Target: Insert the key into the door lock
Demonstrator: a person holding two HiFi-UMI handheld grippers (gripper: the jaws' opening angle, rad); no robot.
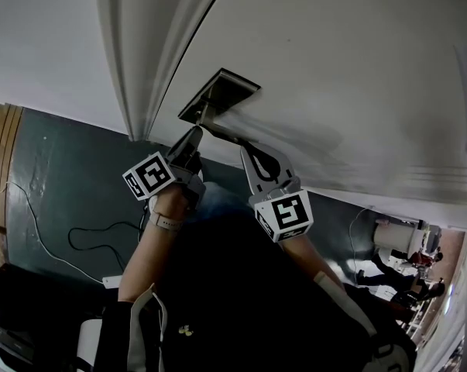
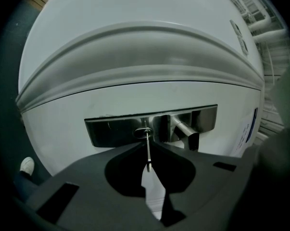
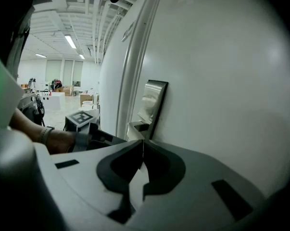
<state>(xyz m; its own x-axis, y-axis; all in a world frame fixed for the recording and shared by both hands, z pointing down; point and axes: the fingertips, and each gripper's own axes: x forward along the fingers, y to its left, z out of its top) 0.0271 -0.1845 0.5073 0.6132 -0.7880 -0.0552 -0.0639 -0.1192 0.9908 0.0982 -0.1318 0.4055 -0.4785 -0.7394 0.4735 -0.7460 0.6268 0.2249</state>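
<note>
A white door [image 1: 334, 68] fills the upper head view above a dark teal floor [image 1: 63, 177], where a thin cable [image 1: 94, 235] trails at the left. The left claw [image 1: 193, 139] reaches up to the steel lock plate [image 1: 218, 95]. In its own view, the left claw [image 2: 145, 147] is clenched on a slim key [image 2: 148, 158]. The key stands upright between the closed tips, its far end meeting the oval keyhole [image 2: 144, 132]; how deep it sits cannot be told. A lever handle [image 2: 185, 131] juts out just right of the keyhole. Further right, the right claw [image 1: 248, 155] hangs near the plate. In its own view, the right claw [image 3: 143, 143] is clenched tip to tip on nothing. Its jaws partly hide the lock plate [image 3: 153, 100].
</note>
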